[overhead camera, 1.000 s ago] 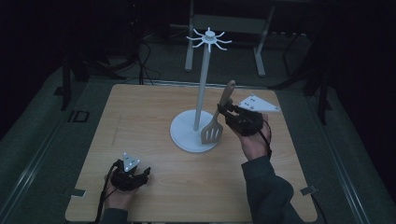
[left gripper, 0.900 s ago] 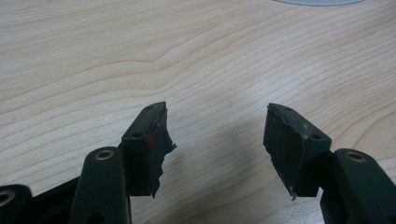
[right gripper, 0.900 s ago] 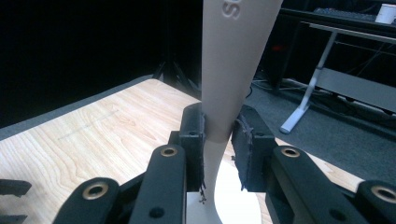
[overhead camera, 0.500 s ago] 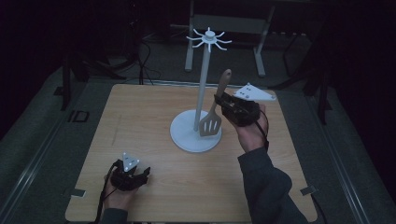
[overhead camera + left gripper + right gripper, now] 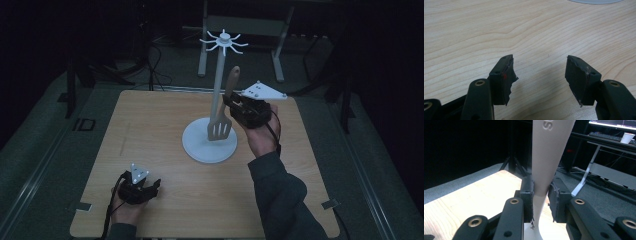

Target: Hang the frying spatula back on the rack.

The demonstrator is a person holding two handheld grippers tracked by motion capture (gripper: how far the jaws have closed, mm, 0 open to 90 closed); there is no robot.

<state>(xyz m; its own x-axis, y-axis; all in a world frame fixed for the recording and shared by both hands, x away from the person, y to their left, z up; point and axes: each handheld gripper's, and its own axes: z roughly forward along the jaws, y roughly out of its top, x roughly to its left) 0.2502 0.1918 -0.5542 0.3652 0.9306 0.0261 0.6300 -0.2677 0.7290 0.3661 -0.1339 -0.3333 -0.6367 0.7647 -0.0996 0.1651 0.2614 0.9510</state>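
A white rack [image 5: 216,90] with a round base [image 5: 200,148] and hook arms at its top [image 5: 223,41] stands mid-table. My right gripper [image 5: 231,106] is shut on the handle of a pale slotted spatula [image 5: 220,127], which hangs head down, upright, just right of the pole and above the base. In the right gripper view the spatula handle [image 5: 548,152] runs up between my pads [image 5: 528,195]. My left gripper [image 5: 152,188] rests low at the table's near left, open; in the left gripper view its fingers [image 5: 503,77] stand apart over bare wood.
The wooden table [image 5: 150,125] sits on a dark carpeted floor. A metal desk frame [image 5: 277,55] stands behind the table. The rim of the rack base [image 5: 596,1] shows at the top of the left gripper view.
My right gripper has lifted the spatula upward and slightly left, closer to the rack pole. The left gripper has stayed in place.
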